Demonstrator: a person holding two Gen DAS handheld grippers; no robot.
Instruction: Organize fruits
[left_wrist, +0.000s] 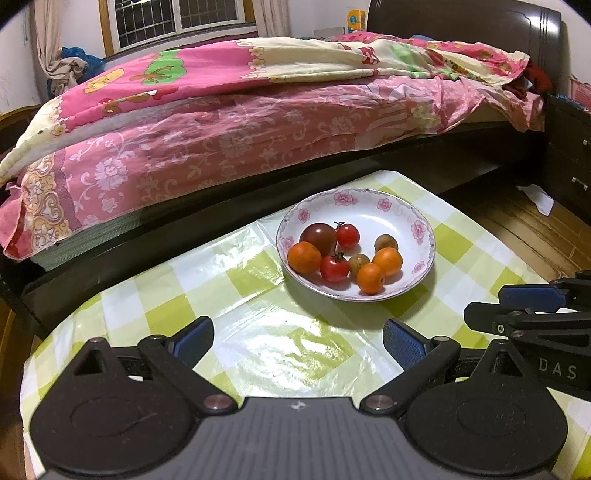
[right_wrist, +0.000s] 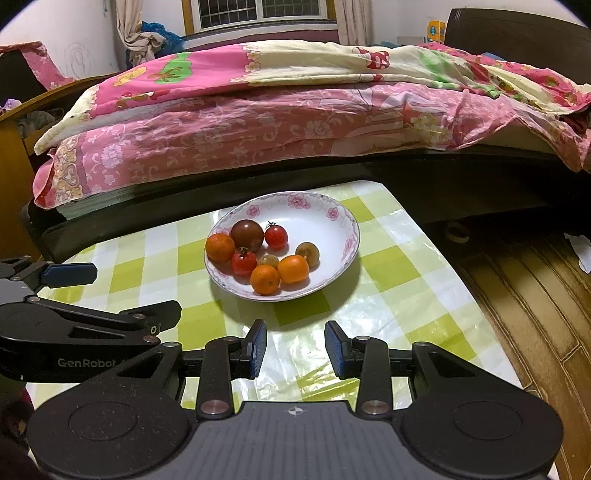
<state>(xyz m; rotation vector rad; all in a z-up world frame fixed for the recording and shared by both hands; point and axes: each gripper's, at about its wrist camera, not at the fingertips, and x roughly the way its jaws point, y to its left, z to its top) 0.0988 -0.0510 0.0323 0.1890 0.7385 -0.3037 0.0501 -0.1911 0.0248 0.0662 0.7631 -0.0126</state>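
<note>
All fruits sitting together in flowered plate (right_wrist: 347, 236) on checkered worktop (right_wrist: 406, 280): three oranges (right_wrist: 293, 268), two red tomatoes (right_wrist: 276, 236), dark tomato (right_wrist: 247, 235), two brownish ones, maybe longans. Left gripper (left_wrist: 297, 341) and right gripper (right_wrist: 295, 349) hovering just short of plate, jaws spread, holding nothing. Fitting either sorting about to happen or gathering finished, so not calling next move.

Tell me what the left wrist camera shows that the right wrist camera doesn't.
Only the left wrist view shows the dark drawer unit at far right and the left gripper head-on, jaws wide open. Only the right wrist view shows the right gripper head-on, jaws open but narrower. Both show the flowered plate holding seven fruits, the checked tablecloth and the bed.
</note>
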